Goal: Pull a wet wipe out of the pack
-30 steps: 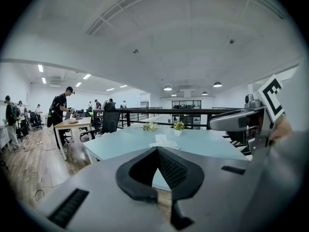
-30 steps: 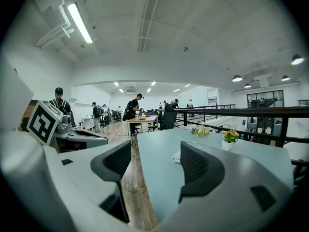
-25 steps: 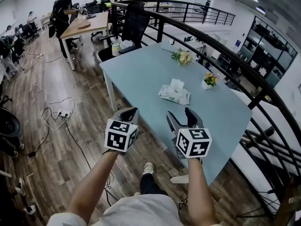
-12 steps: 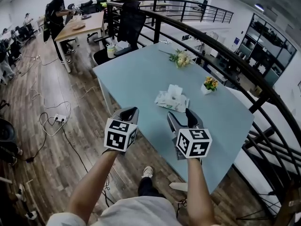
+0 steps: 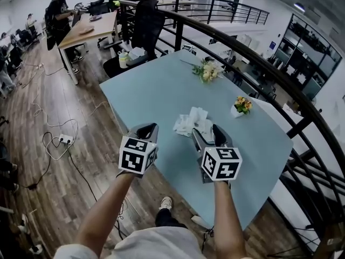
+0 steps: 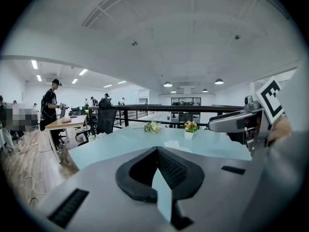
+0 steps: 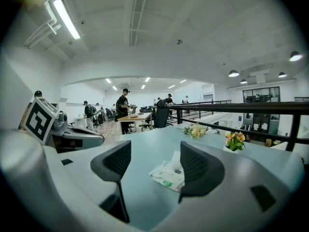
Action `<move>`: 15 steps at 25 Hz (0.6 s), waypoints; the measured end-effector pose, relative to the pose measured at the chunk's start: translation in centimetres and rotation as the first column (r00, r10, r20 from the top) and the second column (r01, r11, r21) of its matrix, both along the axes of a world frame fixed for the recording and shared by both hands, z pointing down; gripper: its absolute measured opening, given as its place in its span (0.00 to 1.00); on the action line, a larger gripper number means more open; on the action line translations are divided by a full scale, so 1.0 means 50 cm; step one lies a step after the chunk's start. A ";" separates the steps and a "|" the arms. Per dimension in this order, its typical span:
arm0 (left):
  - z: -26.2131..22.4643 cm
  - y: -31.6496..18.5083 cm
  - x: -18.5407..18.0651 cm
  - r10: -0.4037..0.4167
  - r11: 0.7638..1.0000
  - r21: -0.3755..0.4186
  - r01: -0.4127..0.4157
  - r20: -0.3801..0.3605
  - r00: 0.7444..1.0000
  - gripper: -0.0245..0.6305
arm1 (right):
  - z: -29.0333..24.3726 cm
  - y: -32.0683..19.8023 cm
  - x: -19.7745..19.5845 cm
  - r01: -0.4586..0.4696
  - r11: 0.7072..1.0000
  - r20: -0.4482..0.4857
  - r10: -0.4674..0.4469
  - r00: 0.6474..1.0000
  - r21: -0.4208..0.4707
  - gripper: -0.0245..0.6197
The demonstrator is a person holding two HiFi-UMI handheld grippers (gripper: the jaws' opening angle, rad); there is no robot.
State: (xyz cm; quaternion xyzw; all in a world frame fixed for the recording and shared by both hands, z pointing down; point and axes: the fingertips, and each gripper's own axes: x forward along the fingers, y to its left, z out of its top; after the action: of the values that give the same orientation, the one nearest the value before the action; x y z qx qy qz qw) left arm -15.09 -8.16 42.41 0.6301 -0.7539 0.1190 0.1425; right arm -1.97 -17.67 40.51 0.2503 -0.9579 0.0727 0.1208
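We judge that we are on the approach: both tools hang over the near edge of the counter [image 5: 161, 85], short of the pack [image 5: 183, 124]. The pack lies flat nearer the counter's middle, with a crumpled white wipe [image 5: 198, 114] standing up from its top opening. The right hand-held gripper [image 5: 207, 131] is released, its jaws wide apart and empty; in its own view the pack sits framed between them but farther off, touching neither. The left hand-held gripper [image 5: 146, 128] is clenched on nothing, its pads meeting at the tips. To do this well, we should carry the right one forward and down until the raised wipe alone stands between its pads. It should close high on that tuft, so that it catches none of the pack's film. The pack looks light and soft (it will likely ride up with the wipe if nothing holds it). So the left one is best set down on the pack's near end, clear of the opening, before any pull. Its closed tips would serve for pressing, and it need not open. The pull should then go straight up and steady rather than sideways, so the wipe slides out instead of tearing or dragging the pack across the counter. A small flower pot [image 5: 241, 106] stands apart to the right, outside our likely path.
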 end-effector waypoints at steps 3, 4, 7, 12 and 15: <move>0.001 -0.034 -0.016 -0.003 1.000 -0.007 0.003 -0.004 1.000 0.03 | -0.001 -0.037 -0.013 -0.003 1.000 -0.005 0.003 1.000 -0.004 0.50; 0.002 -0.046 -0.020 -0.004 1.000 -0.010 0.004 -0.004 1.000 0.03 | 0.000 -0.050 -0.015 -0.005 1.000 -0.007 0.005 1.000 -0.006 0.50; 0.004 -0.083 -0.029 -0.004 1.000 -0.017 0.004 -0.002 1.000 0.03 | 0.003 -0.090 -0.020 -0.010 1.000 -0.007 0.010 1.000 -0.012 0.50; -0.014 -0.147 -0.045 0.003 1.000 -0.027 -0.003 0.010 1.000 0.03 | -0.011 -0.156 -0.033 -0.023 1.000 -0.003 0.023 1.000 -0.018 0.50; -0.018 -0.181 -0.052 0.011 1.000 -0.028 -0.010 0.016 1.000 0.03 | -0.013 -0.190 -0.038 -0.031 0.999 0.000 0.031 1.000 -0.021 0.50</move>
State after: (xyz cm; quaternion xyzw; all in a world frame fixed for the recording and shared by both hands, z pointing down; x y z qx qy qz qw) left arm -17.67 -17.20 41.54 0.6310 -0.7500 0.1353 0.1447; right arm -3.88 -27.16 39.88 0.2638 -0.9531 0.0848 0.1220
